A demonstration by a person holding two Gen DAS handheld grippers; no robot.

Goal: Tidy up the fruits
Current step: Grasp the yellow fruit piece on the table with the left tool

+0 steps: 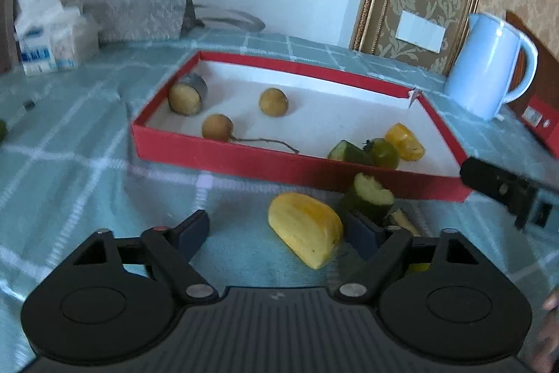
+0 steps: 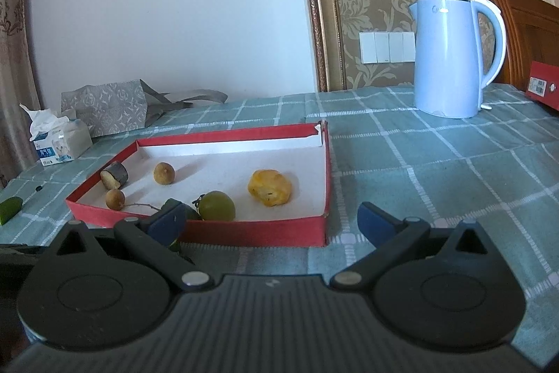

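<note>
Left gripper (image 1: 276, 233) jaws wide around the yellow fruit wedge (image 1: 305, 238) on the counter (not pinching yet). Square up, squeeze gently, then lift over the red tray (image 1: 223, 156) wall. Right gripper (image 2: 270, 221) gapes empty.

Perhaps faint script on kettle (image 2: 450, 58)

Between the wide-apart jaws of the left gripper (image 1: 276, 233) lies a yellow fruit piece (image 1: 304, 229) with a smooth, faintly waxy skin, on a soft, matt woven cloth (image 1: 87, 170) with a check pattern. Ahead of the jaws, the red box (image 1: 223, 156) looks like matt cardboard with a white paper lining, and the brown fruit (image 1: 216, 127) inside has dull, rough skin. Beyond the right gripper (image 2: 270, 222), whose fingers are matt black plastic with blue pads, the kettle (image 2: 450, 58) is glossy, smooth plastic.
</note>
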